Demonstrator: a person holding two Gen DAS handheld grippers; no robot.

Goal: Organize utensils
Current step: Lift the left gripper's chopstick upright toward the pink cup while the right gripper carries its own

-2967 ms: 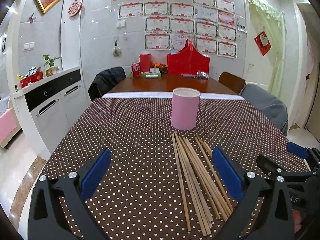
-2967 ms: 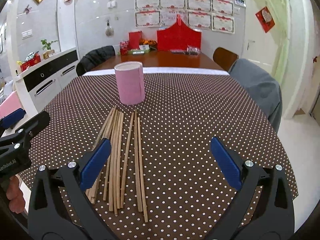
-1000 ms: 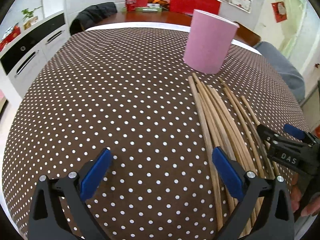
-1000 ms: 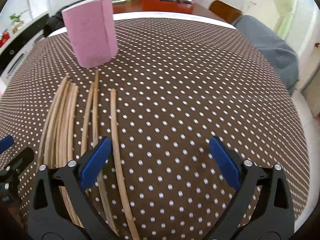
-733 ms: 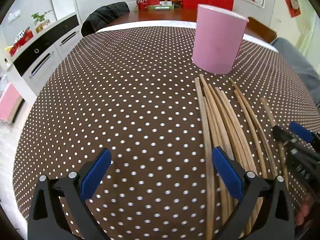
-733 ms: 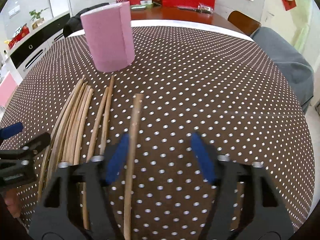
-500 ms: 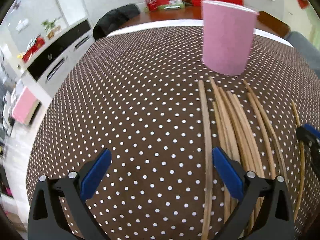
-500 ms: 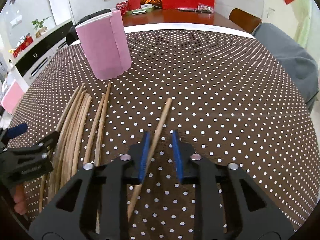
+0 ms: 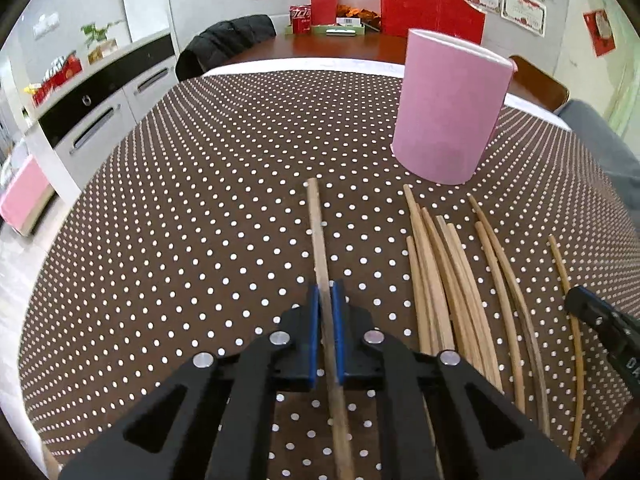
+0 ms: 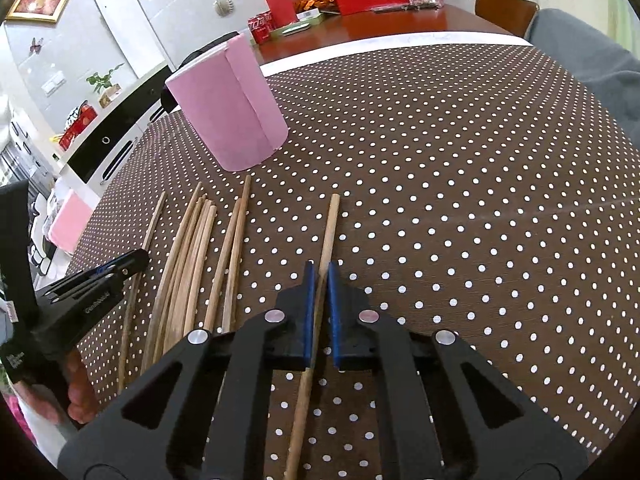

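Observation:
My left gripper [image 9: 325, 292] is closing its jaws on a single wooden chopstick [image 9: 316, 224]; the blue pads press its sides, and it points away from me just above the dotted tablecloth [image 9: 180, 200]. My right gripper [image 10: 318, 276] is closing the same way on another chopstick [image 10: 330, 224], pads tight against it. Between the two lies a loose pile of several chopsticks [image 9: 448, 264] [image 10: 196, 256]. A tall pink cylinder holder [image 9: 448, 108] [image 10: 228, 112] stands upright beyond the pile. In the right wrist view the left gripper [image 10: 104, 276] shows at the left edge.
A white and black cabinet [image 9: 100, 92] runs along the left wall. A chair with a black jacket [image 9: 228, 40] and red boxes [image 9: 432, 16] stand at the far end of the table. A grey-covered chair [image 10: 580, 48] is on the right. A hand [image 10: 76, 396] holds the left tool.
Both grippers went from wide open to shut, each on one chopstick. Each chopstick has been drawn away from the pile, one to the left and one to the right.

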